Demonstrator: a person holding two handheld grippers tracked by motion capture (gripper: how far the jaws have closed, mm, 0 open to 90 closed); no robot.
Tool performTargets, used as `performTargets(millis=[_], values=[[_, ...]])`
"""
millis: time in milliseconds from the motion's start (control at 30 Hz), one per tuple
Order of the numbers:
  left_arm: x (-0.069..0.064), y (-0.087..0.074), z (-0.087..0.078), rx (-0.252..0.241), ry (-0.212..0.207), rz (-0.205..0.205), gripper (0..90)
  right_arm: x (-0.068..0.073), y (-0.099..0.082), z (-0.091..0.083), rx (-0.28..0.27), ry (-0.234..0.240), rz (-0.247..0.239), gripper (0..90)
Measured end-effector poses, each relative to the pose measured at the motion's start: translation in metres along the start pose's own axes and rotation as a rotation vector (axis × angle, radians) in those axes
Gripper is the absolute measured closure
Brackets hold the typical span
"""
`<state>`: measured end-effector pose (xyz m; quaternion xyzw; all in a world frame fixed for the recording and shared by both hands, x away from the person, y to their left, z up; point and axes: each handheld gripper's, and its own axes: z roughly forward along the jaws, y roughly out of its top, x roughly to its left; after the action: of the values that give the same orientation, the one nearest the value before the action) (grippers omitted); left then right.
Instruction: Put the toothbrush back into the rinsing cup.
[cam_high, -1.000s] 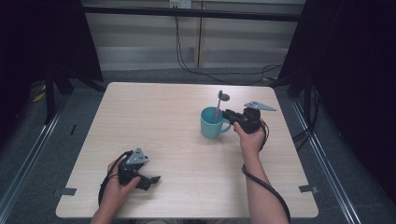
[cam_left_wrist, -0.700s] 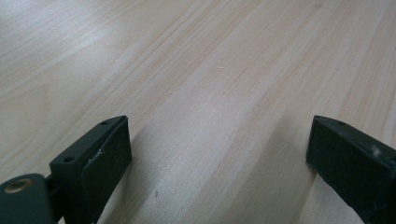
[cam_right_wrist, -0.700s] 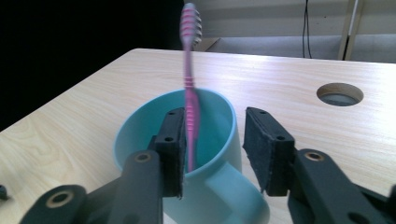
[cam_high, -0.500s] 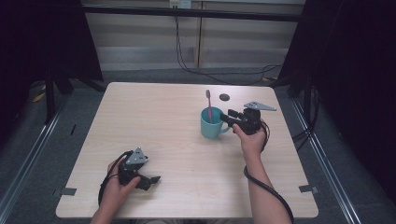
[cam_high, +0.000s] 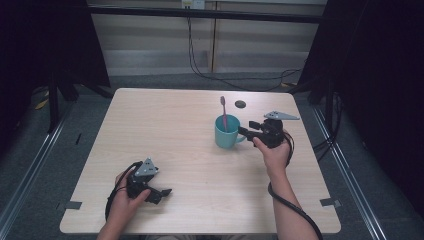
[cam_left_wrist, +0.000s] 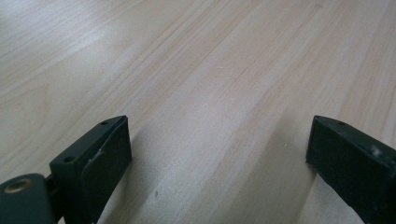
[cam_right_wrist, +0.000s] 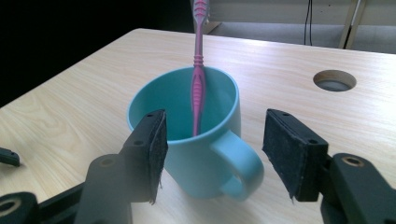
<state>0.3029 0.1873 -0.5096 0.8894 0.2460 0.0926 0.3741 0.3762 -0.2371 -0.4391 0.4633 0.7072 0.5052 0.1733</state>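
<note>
The pink toothbrush (cam_right_wrist: 198, 70) stands propped against the inner wall of the teal mug (cam_high: 227, 135), so the right gripper (cam_right_wrist: 210, 154) beside its handle has just been spreading its fingers, nothing pinched, while the left gripper (cam_high: 162, 192), well apart from the mug, rests with fingers released.

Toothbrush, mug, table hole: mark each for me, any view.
toothbrush (cam_right_wrist: 198, 88), right gripper view, on the pink handle above the rim.
mug (cam_right_wrist: 187, 161), right gripper view, on the teal outer wall.
table hole (cam_right_wrist: 334, 80), right gripper view, on the round opening in the tabletop.
</note>
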Motion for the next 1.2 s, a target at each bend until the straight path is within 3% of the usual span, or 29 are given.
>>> performTargets(millis=[500,800,1200], values=[[0.0,0.0,0.0,0.0,0.0,0.0,6.5,0.002,-0.006,-0.009,0.037,0.023,-0.016,34.9],[0.0,0.0,0.0,0.0,0.0,-0.001,6.4,0.006,-0.01,-0.016,0.038,0.039,0.001,32.0],[0.0,0.0,0.0,0.0,0.0,-0.001,6.4,0.011,-0.014,-0.021,0.08,0.054,-0.027,29.3]])
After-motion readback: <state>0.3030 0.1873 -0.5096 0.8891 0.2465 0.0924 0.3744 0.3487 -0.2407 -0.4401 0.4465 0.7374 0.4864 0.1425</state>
